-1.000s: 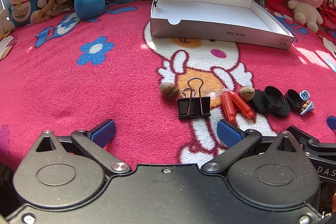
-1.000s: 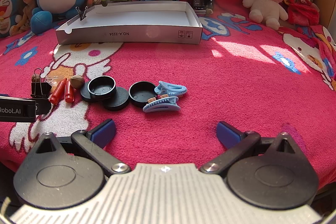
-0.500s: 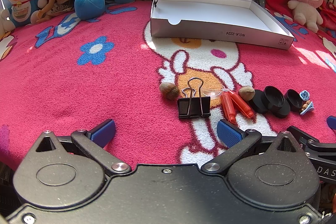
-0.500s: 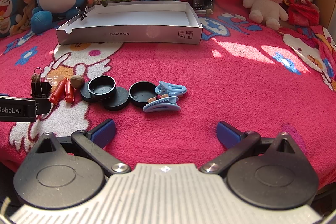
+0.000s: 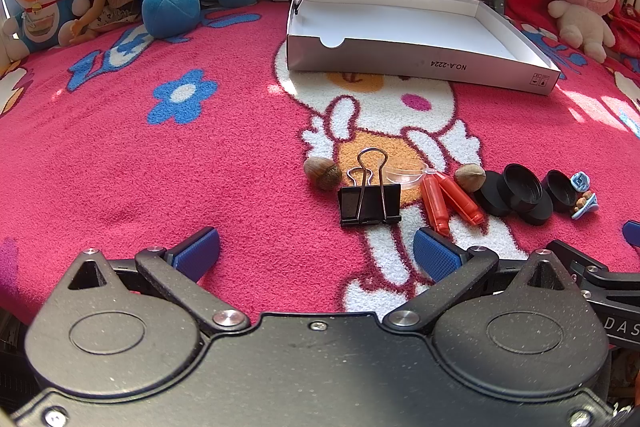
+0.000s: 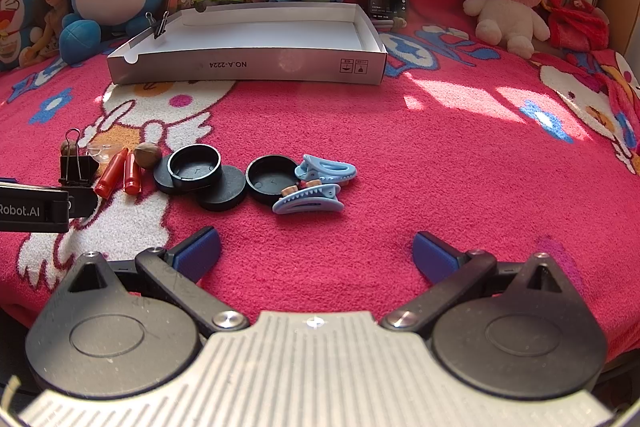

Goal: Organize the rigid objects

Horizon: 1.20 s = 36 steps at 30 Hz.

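from the left wrist, the left gripper (image 5: 316, 253) hangs low over the pink blanket (image 5: 160, 167) with its blue pads spread wide and nothing between them. a black binder clip (image 5: 369, 201) lies just ahead, flanked by a brown nut (image 5: 322, 173) and two red plastic pieces (image 5: 448, 201), with a clear shallow piece (image 5: 404, 175) touching behind. the small things sit in one loose row, likely so each can be picked in turn. the white cardboard tray (image 5: 416, 61) waits farther back, its floor bare apart from a small clip on its far-left rim.

from the right wrist, the right gripper (image 6: 316, 253) is likewise spread and empty, facing black round lids (image 6: 208, 177) that overlap one another and two blue hair clips (image 6: 316, 187) touching the rightmost lid. the little figure between the clips is too small to identify. the tray (image 6: 248, 67) sits well beyond, probably the sorting destination; nothing has been gathered yet.
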Tool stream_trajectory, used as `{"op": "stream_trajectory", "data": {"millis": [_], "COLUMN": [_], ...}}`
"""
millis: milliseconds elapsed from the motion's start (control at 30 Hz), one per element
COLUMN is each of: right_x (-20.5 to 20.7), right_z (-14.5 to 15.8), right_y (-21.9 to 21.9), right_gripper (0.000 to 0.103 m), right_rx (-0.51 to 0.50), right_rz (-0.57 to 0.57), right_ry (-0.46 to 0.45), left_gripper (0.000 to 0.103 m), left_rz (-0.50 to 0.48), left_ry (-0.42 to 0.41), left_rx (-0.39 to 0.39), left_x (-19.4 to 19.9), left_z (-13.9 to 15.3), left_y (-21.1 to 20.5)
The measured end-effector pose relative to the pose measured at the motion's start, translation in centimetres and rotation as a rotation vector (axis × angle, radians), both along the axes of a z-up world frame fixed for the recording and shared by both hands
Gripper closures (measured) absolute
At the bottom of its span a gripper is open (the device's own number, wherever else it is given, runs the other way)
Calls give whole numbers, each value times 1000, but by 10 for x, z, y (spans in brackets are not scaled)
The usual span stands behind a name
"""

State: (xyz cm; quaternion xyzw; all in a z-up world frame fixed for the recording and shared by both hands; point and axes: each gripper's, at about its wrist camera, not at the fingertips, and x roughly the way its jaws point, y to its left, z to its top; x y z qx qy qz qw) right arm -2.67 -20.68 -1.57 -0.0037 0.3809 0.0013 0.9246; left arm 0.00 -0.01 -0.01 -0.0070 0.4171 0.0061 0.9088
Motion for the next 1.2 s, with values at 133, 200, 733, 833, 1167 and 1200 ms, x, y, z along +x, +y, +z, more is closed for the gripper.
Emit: {"op": "stream_trajectory", "data": {"millis": [133,200,733,833,1167,1200], "right_x": [0,0,0,-2,-4,-5], "right_z": [0,0,-1,1,-2,-2], "right_y": [0,0,1,1,0,0], "right_gripper": [0,0,0,0,0,0], "right_rx": [0,0,-1,-1,-1,0], "right_rz": [-1,-1,-2,-6,-5,-6], "right_ry": [0,0,-5,-11,-40,-47], "left_gripper": [0,0,0,0,0,0], "left_rz": [0,0,-12,-19,-35,-37], "left_ry": [0,-1,-14,-18,-62,-71], "left_rx": [0,0,-1,-3,-6,-5], "left_x": [0,0,-4,-6,-8,-9], "left_z": [0,0,0,2,-3,-4], "left_y": [0,0,1,1,5,5]}}
